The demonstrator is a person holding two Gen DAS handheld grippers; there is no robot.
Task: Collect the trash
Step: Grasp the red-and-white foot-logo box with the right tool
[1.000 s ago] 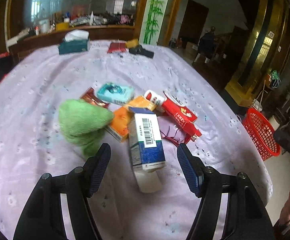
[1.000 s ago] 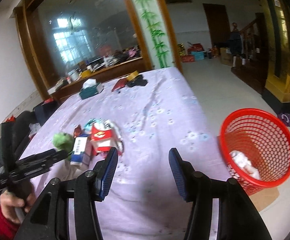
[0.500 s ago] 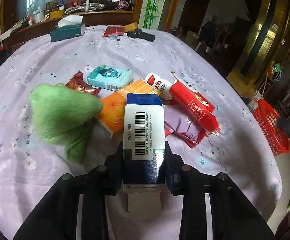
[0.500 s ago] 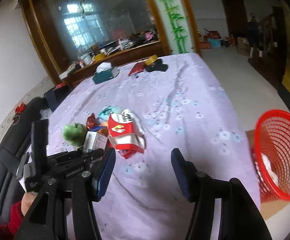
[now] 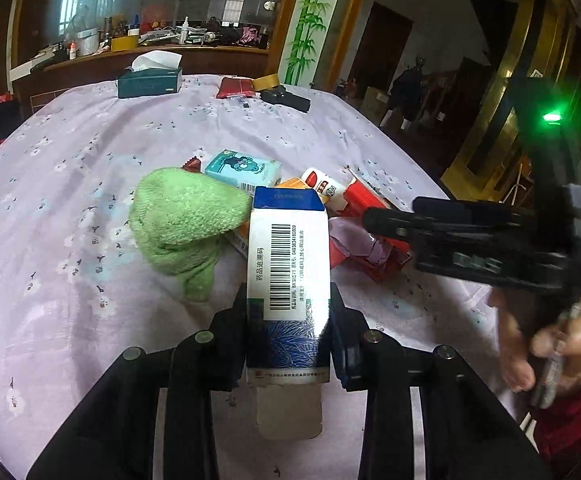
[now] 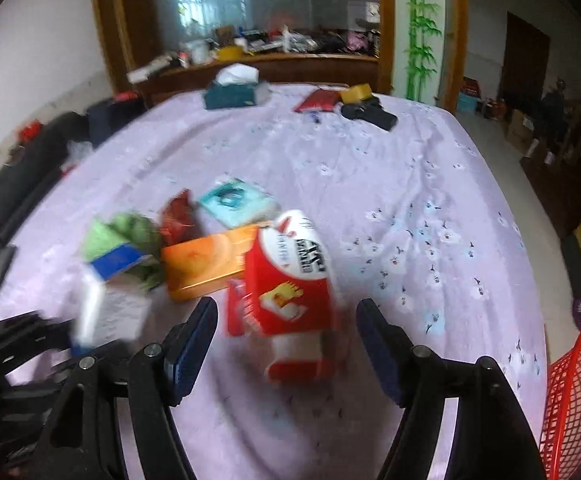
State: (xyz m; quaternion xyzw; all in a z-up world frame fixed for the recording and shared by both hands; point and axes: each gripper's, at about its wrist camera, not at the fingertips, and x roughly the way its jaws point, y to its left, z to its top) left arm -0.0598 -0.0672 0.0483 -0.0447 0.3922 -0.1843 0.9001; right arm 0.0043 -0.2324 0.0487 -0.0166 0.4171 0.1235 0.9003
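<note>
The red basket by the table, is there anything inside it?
Only part of the red basket shows, at the right wrist view's lower right corner. Its mesh wall is visible, but its inside is cut off, so I cannot tell.

Your left wrist camera looks along its claw (image 5: 288,332), low and close over the worktop (image 5: 70,200), toward the far mirror, with the right claw (image 5: 386,220) crossing its right side. Your right wrist camera looks the same way from further right, close above the red pack (image 6: 290,280). Both views share the pile, green cloth (image 5: 182,216) and tissue box (image 6: 232,92).
</note>
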